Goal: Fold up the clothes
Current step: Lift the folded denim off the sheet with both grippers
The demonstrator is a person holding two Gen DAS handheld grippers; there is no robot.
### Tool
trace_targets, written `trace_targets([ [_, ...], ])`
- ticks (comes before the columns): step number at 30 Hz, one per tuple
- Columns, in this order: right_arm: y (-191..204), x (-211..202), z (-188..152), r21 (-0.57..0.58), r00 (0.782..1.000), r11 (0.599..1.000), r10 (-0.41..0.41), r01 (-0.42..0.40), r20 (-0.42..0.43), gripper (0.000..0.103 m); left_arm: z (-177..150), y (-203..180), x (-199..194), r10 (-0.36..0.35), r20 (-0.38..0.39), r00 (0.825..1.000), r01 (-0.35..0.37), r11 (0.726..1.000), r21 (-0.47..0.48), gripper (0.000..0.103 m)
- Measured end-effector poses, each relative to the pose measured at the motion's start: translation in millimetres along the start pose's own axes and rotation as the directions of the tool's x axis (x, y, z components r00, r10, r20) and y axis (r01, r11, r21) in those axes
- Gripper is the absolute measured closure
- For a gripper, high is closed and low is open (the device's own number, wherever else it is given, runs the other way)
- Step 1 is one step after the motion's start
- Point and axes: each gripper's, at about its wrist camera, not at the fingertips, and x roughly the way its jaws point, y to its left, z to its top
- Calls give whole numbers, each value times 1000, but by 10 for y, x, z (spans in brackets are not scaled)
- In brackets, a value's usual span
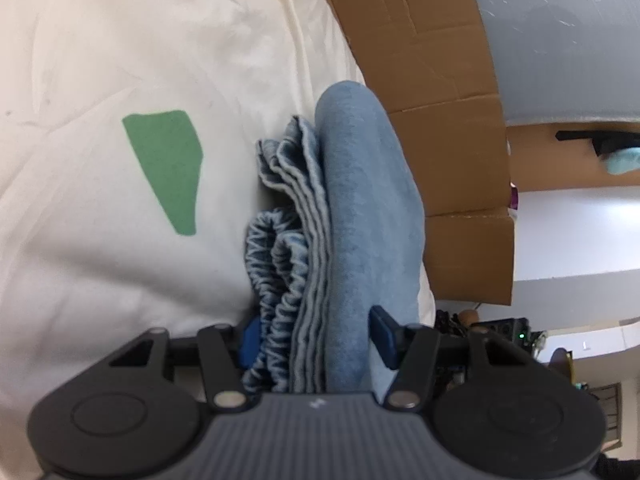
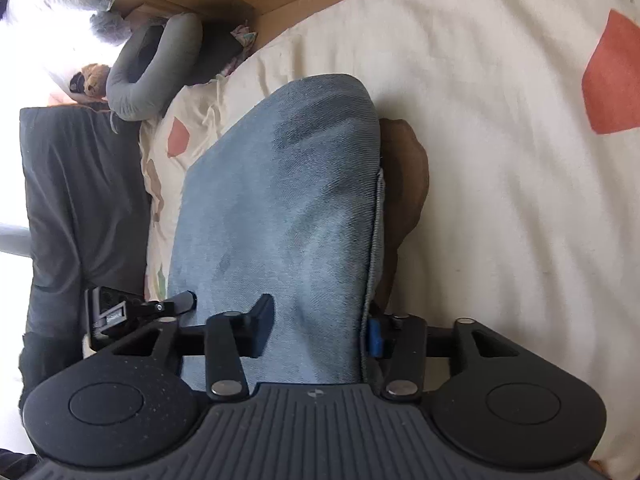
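The left gripper (image 1: 314, 340) has the folded denim garment (image 1: 352, 216) between its 2 blue pads, layered hems and elastic waistband showing on its left; whether the pads press it I cannot tell. The right gripper (image 2: 316, 324) straddles the same denim likewise. Beyond lies open cream bedsheet (image 1: 120, 60), bounded by cardboard (image 1: 432, 80).

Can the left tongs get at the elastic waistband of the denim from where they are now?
Probably yes. The left tongs already straddle the folded denim, and the gathered elastic waistband sits exposed just inside the left finger, nothing covering it.
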Motion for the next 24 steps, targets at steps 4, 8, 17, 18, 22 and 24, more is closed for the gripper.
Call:
trace_targets([
  [4, -12, 88, 18, 6, 1000, 1000, 17, -17, -2, 44, 3, -4, 78, -11, -30, 999, 11, 1000, -7, 41],
  [8, -11, 153, -1, 10, 1000, 1000, 18, -18, 1, 55, -37, -69, 4, 4, -26, 1000, -3, 1000, 23, 52],
  [17, 311, -45, -11, -32, 999, 999, 33, -32, 29, 82, -65, -380, -124, 42, -9, 999, -41, 997, 66, 60],
  [18, 360, -66, -15, -31, 999, 999, 29, -28, 37, 82, -56, -430, -133, 46, -7, 999, -45, 996, 73, 60],
  [22, 584, -202, -25, -36, 999, 999, 11, -10, 39, 82, -15, -638, -260, 63, -5, 998, -62, 995, 82, 61],
  [24, 721, -279, -8, -43, 999, 999, 2, 0, 35, 82, -7, -764, -348, 70, -5, 998, -70, 994, 79, 61],
])
